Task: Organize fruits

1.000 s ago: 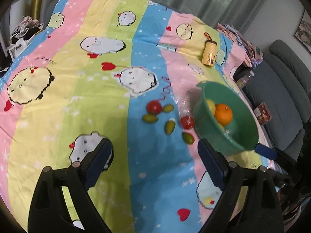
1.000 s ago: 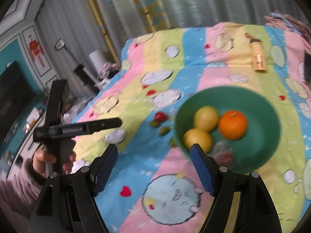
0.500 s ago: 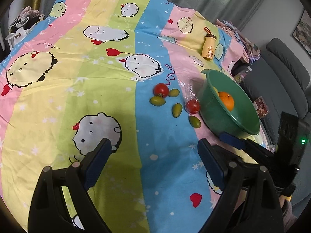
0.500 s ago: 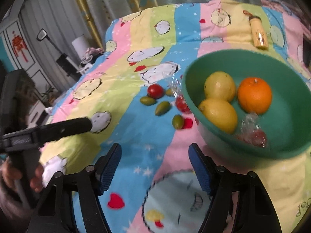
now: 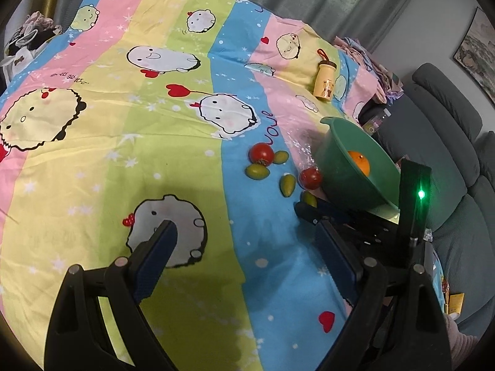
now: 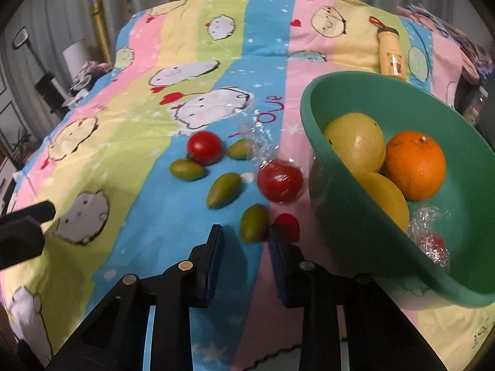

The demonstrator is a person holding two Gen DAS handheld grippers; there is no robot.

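Note:
A green bowl (image 6: pixel 346 216) holds two yellow citrus fruits, an orange (image 6: pixel 414 165) and a wrapped red fruit (image 6: pixel 431 242). On the bedsheet left of it lie a bare tomato (image 6: pixel 204 147), a plastic-wrapped tomato (image 6: pixel 280 181) and several green olive-like fruits. My right gripper (image 6: pixel 246 236) is open but narrowed, its tips just short of the nearest green fruit (image 6: pixel 254 222). My left gripper (image 5: pixel 247 238) is wide open and empty above the sheet, well short of the fruits (image 5: pixel 261 153). The bowl also shows in the left wrist view (image 5: pixel 346 179).
A yellow bottle (image 5: pixel 324 82) lies on the sheet beyond the bowl. A grey sofa (image 5: pixel 448 142) stands to the right of the bed. Clutter sits past the bed's far left edge (image 5: pixel 24 40). My right gripper's body shows in the left wrist view (image 5: pixel 402 210).
My right gripper has moved down and in towards the loose fruits and its jaws have narrowed. My left gripper has drawn back slightly and stays wide open.

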